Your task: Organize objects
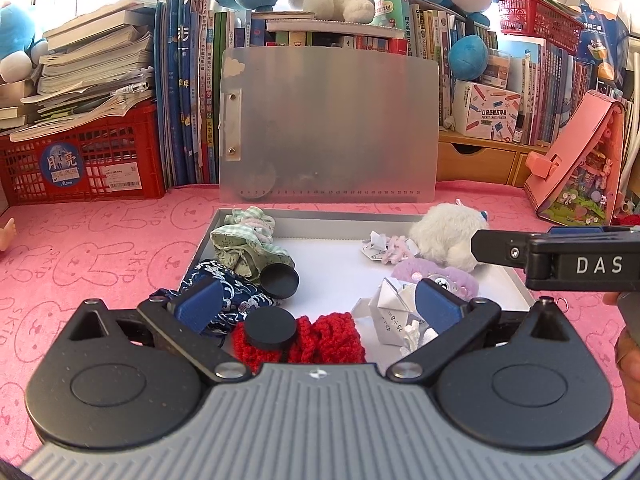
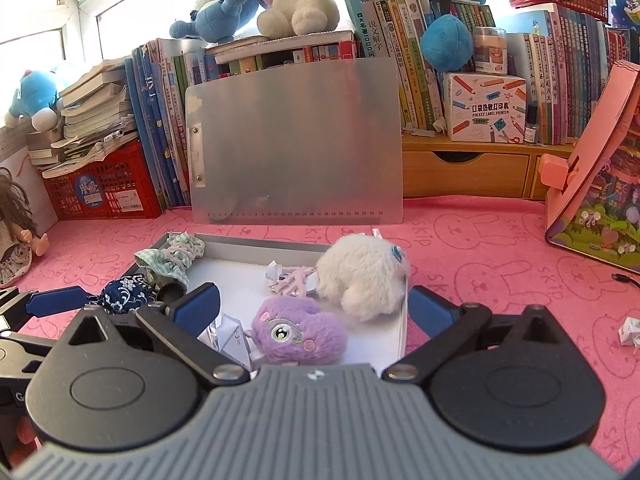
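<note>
A grey tray [image 1: 516, 280] on the pink cloth holds a green checked pouch [image 1: 244, 246], a navy patterned pouch [image 1: 224, 292], two black discs [image 1: 280, 280], a red knitted piece [image 1: 320, 338], folded papers [image 1: 390, 304], a purple plush [image 1: 440, 276] and a white plush [image 1: 448, 236]. My left gripper [image 1: 316, 304] is open over the tray's near edge, above the red knit. My right gripper [image 2: 312, 310] is open, its jaws either side of the purple plush [image 2: 300, 330], with the white plush [image 2: 362, 276] just beyond. The tray rim [image 2: 256, 242] also shows in the right wrist view.
A translucent clipboard [image 1: 328, 124] leans upright behind the tray against rows of books. A red crate [image 1: 80, 160] stands at the left, a pink toy house [image 1: 576, 160] at the right. A doll [image 2: 16, 232] and a crumpled paper [image 2: 630, 330] lie on the cloth.
</note>
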Demonstrator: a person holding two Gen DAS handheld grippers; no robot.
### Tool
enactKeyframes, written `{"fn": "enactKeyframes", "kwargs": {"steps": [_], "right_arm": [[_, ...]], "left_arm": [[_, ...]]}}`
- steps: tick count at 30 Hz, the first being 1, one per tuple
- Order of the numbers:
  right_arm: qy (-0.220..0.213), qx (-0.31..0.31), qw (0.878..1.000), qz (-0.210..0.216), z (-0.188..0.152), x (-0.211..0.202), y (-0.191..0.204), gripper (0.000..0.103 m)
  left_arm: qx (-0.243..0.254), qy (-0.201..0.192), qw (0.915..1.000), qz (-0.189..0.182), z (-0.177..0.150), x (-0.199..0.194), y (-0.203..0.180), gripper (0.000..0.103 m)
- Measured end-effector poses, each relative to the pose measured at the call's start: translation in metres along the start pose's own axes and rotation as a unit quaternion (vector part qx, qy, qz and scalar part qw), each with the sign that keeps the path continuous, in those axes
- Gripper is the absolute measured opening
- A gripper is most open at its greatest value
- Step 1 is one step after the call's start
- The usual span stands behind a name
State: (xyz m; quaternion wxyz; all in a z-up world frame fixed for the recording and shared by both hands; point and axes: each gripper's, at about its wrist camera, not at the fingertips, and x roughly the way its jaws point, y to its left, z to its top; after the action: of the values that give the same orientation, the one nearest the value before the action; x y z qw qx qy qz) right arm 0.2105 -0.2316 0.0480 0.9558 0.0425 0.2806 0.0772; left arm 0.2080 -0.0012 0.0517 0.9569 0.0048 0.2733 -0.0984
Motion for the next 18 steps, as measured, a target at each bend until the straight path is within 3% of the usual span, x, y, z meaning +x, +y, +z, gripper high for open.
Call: {"fn": "enactKeyframes", "kwargs": {"steps": [18], "right_arm": [[-0.033,-0.005,0.999,0.01,-0.034,-0.045,-0.01,0.103]], "left_arm": [[-0.015,0.002,0.9996,0.023,-0.038,-0.041,0.001,0.103]]}}
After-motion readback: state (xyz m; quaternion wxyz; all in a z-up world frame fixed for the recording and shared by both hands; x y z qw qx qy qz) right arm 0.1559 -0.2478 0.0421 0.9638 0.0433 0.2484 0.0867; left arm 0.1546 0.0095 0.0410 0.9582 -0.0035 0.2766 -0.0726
